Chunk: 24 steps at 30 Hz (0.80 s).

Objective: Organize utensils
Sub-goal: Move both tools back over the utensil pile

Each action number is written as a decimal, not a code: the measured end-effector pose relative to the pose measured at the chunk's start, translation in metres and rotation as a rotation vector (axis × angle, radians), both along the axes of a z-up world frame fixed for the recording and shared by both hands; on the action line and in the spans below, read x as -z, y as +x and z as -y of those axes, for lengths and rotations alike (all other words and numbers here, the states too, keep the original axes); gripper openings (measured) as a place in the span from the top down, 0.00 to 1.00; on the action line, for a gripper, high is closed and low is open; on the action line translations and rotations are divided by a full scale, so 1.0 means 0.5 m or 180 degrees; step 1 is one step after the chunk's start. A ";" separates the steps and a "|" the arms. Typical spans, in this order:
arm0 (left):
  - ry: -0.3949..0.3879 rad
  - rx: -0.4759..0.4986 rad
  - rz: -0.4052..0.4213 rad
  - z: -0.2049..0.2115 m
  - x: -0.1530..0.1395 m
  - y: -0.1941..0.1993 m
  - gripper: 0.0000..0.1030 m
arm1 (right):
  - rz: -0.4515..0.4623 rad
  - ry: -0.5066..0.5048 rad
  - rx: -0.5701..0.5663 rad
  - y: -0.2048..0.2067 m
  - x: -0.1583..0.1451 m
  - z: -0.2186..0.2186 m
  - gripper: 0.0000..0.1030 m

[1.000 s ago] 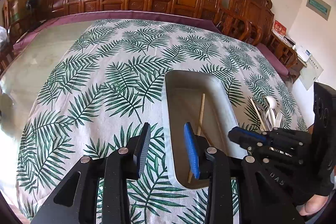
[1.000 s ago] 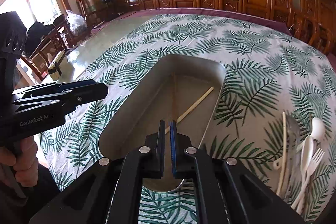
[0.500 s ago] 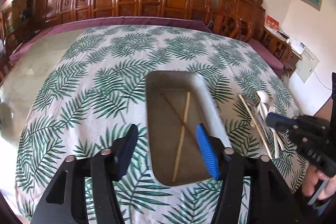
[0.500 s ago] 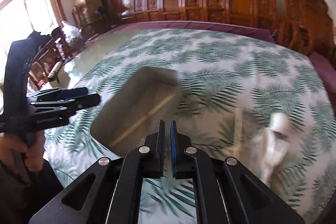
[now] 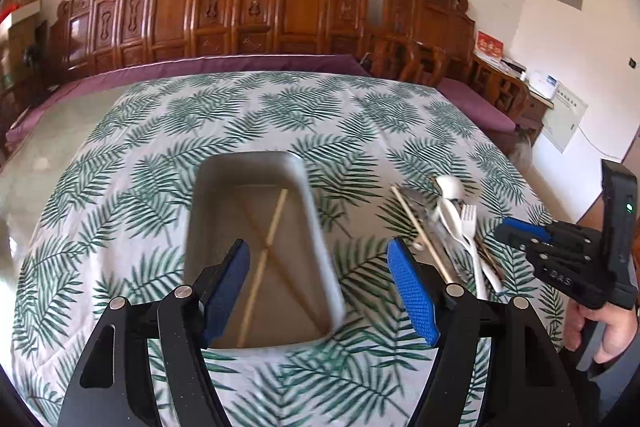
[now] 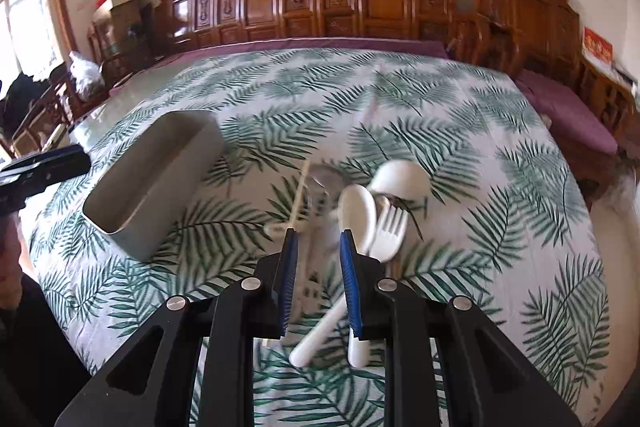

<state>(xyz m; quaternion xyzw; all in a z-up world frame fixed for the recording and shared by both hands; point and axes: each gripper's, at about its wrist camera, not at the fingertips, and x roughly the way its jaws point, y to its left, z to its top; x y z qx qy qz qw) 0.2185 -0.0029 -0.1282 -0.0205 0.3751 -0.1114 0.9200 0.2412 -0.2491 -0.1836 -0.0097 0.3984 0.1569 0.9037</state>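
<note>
Left gripper (image 5: 320, 287) opening, empty, right gripper (image 6: 318, 279) opening, empty, one tray (image 5: 316, 239), two chopsticks (image 5: 262, 263) inside

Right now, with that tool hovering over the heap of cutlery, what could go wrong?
1. The white spoon, white fork and a chopstick overlap in a heap, so the right tool, its jaws opening with nothing gripped, might pinch two pieces or drag the heap.
2. Two chopsticks already lie crossed in the grey tray; another dropped piece could bounce off them.
3. The left tool, opening and empty, hangs over the tray and might block the drop.
</note>
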 end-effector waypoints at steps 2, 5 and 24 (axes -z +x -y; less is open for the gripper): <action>0.0053 0.0047 -0.0024 0.024 0.010 -0.002 0.34 | -0.0018 -0.0043 0.0030 0.000 0.017 0.014 0.77; 0.0111 0.0085 -0.0073 0.050 0.028 -0.005 0.34 | -0.0228 0.0104 0.0047 0.008 0.053 0.028 0.77; 0.0311 0.0256 -0.0239 0.118 0.101 -0.031 0.34 | -0.0601 -0.0125 0.0182 0.022 0.124 -0.007 0.77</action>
